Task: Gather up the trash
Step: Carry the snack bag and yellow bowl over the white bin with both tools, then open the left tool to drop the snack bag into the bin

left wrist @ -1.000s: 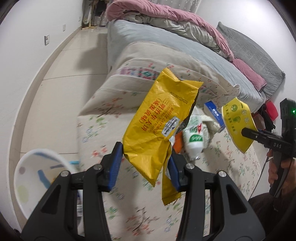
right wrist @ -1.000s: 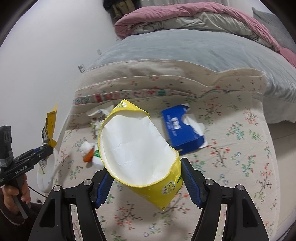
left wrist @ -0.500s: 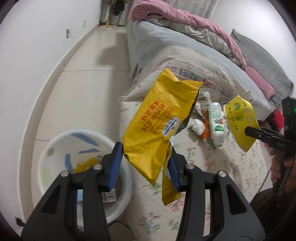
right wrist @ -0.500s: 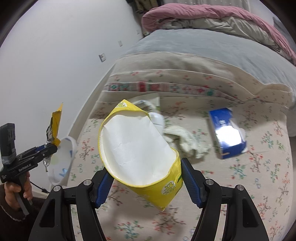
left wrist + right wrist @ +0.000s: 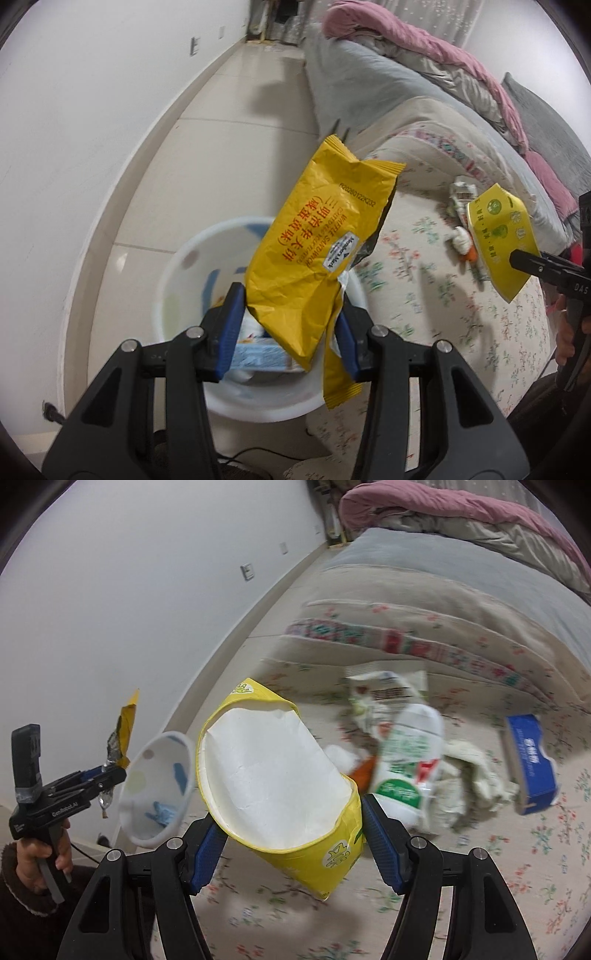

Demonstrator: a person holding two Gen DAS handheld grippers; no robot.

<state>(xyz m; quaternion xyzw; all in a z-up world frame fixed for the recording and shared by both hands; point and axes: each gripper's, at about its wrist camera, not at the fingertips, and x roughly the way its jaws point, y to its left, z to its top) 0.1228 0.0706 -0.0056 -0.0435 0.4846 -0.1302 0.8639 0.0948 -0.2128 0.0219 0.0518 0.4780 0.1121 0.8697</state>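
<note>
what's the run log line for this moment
left gripper: shut on yellow wrapper, above white bin | right gripper: shut on yellow paper bowl

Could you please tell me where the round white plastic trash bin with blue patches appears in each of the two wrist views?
Left wrist view: the round white plastic trash bin sits lower centre, on the floor, behind the yellow snack wrapper held in the left tool.
Right wrist view: the bin is at left, beside the left tool.
Shared landmark: the flowered bed cover.

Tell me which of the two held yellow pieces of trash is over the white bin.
The crinkled yellow snack wrapper in the left gripper; the other is over the bed.
</note>
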